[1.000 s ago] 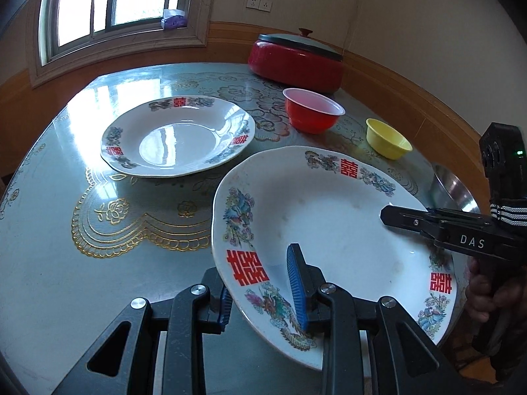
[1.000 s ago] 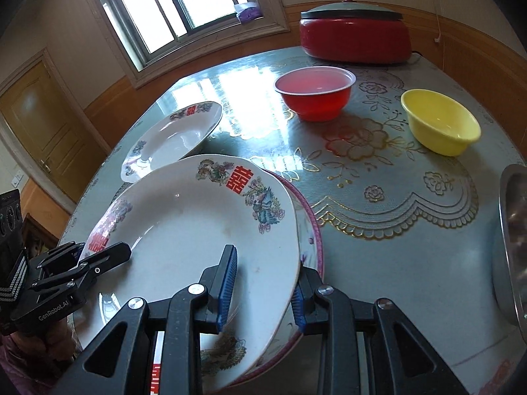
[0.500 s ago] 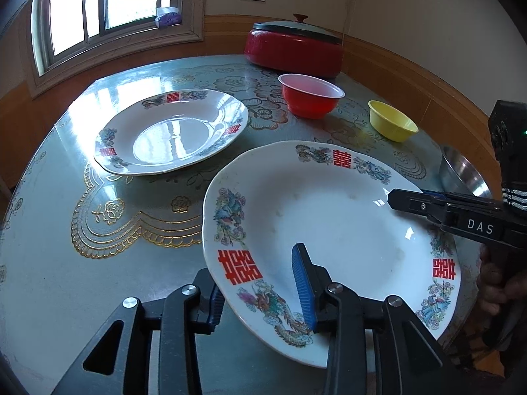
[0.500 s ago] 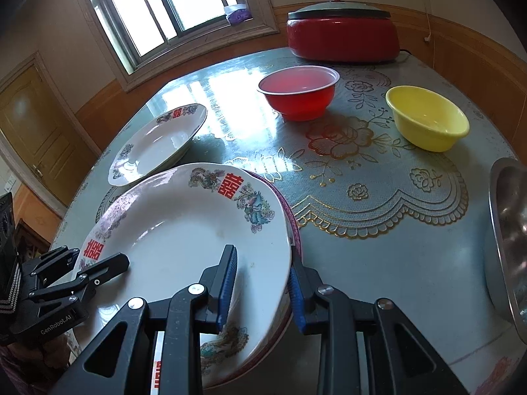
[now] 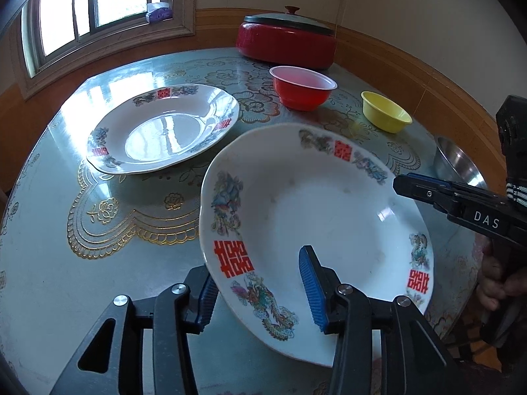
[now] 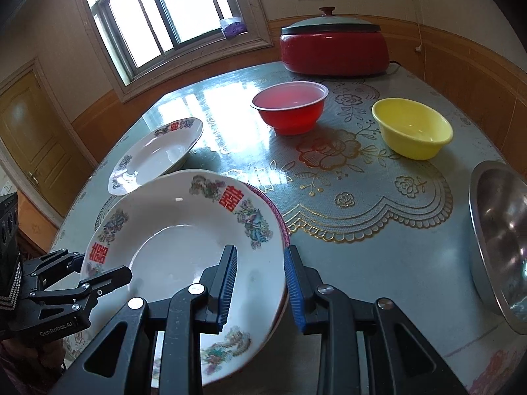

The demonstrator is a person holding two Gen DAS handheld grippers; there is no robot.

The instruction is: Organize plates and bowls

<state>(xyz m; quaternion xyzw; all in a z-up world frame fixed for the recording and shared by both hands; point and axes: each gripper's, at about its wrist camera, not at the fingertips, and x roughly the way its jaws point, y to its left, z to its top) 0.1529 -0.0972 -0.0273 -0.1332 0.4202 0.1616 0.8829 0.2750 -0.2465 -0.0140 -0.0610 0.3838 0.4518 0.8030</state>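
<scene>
Two hand-held grippers angle downward over a round desk (image 5: 49, 263) covered with a green cloth with gold flower patterns. Both straddle opposite edges of the same white plate (image 5: 313, 217), which is printed with red double-happiness signs and dragons.

The left gripper (image 5: 260, 291) tilts steeply down at the plate's near rim. Its fingers (image 5: 311, 283) are opening: one blue pad sits above the plate's inner face with a clear gap, the other sits just under the rim on the outside. The rim lies between them, no longer pinched.

The right gripper (image 6: 260, 288) points down less steeply at the opposite rim. Its fingers (image 6: 227, 283) stand fairly narrow, one pad over the inside of the plate, the other (image 6: 293, 291) outside the rim. The rim runs between them, and the pads appear to clamp it, though the contact itself is hard to see. Directly under this plate lies a second plate with a pink rim (image 6: 280, 220), its edge showing just beyond the outer finger.

A hand (image 5: 497, 283) grips the right gripper's handle at the desk's edge.

Beyond the left fingers, well apart, a matching white plate (image 5: 164, 128) rests on the desk. Ahead of the right fingers stand a red bowl (image 6: 290, 105) and a yellow bowl (image 6: 411, 126). A steel bowl (image 6: 500, 240) sits to the right of those fingers. A red lidded cooker (image 6: 332, 46) stands at the far edge.
</scene>
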